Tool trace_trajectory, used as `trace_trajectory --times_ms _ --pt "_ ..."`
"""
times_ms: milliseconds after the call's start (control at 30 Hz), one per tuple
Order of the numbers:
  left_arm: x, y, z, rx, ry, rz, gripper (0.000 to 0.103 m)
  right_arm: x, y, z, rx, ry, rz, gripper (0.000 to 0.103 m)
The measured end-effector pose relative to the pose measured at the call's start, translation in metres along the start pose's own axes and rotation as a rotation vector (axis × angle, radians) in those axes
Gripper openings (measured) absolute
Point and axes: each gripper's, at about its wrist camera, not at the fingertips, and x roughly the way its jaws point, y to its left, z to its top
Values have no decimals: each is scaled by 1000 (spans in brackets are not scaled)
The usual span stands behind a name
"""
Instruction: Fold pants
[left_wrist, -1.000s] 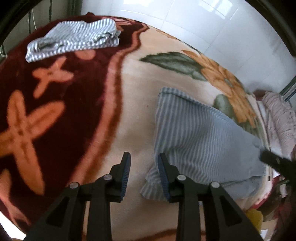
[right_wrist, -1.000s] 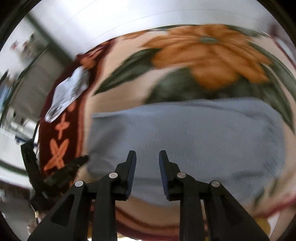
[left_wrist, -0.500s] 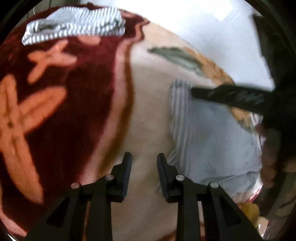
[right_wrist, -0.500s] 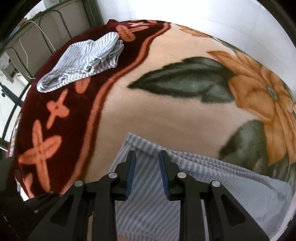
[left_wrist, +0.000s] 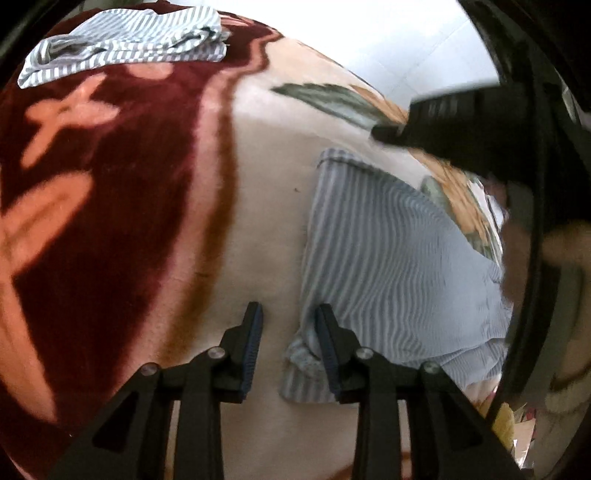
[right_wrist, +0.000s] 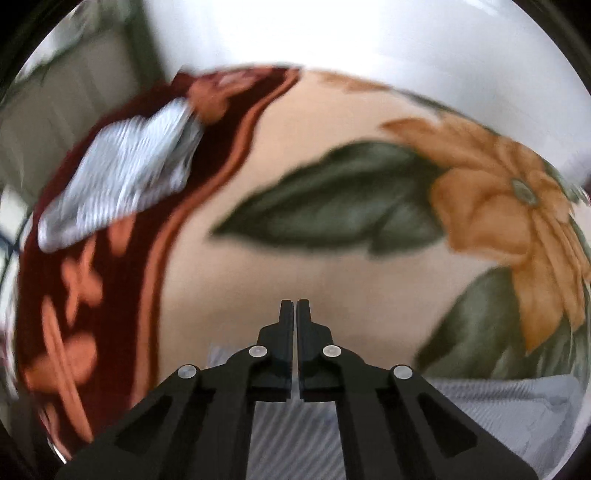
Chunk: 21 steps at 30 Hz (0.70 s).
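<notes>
The striped pants (left_wrist: 388, 258) lie on the cream field of the flowered blanket (left_wrist: 258, 206), already folded into a compact, roughly rectangular bundle, so the main folds look done. Its near corner, by the left hand-held gripper (left_wrist: 288, 339), is still bunched and rumpled. By my reading, what is left is to tidy that corner and perhaps carry the bundle over to the other striped garment (left_wrist: 125, 40), which sits folded on the blanket's dark red border, well away from the pants.

The left hand-held gripper stands partly open above the blanket. Its right finger (left_wrist: 327, 343) is at the pants' rumpled corner, its left finger over bare blanket, and nothing is pinched between them. The right hand-held gripper (right_wrist: 294, 314) has just snapped shut, fingers together with no cloth between them. It points past the far edge of the pants (right_wrist: 498, 417) toward the blanket's green leaf (right_wrist: 332, 199). It holds nothing, so neither gripper has the pants in hand
</notes>
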Motion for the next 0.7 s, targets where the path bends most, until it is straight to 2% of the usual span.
trace_trajectory --times_ms 67,133,167,233,267,333,400,500,567,667,700 --pt "0 0 -1 5 -2 6 33 -2 -5 6 11 16 62 3" --pt "-1 3 -1 -9 -3 -4 33 -3 2 4 -34 79 167 4" --pt "-1 4 -1 -17 -2 -8 33 -3 8 0 -75 115 212 7" --pt "-2 5 -2 -28 -1 -15 33 -2 22 -10 -156 170 240 18" --pt "-1 5 -1 -29 -2 -14 33 0 30 -15 -202 185 222 22" --pt "-2 5 -2 -23 -6 -12 33 5 44 -23 -279 180 174 24" --pt "-1 5 -2 -24 -7 -12 33 19 54 -28 -349 184 78 24" --pt "1 6 -1 -29 -6 -12 33 26 53 -27 -369 191 33 11" --pt "0 6 -2 -24 -8 -8 33 22 48 -20 -318 173 20 5" --pt "1 4 -3 -10 -9 5 33 6 31 -2 -225 62 -60 2" --pt "1 3 -4 -9 -11 7 33 3 23 4 -181 49 -52 1"
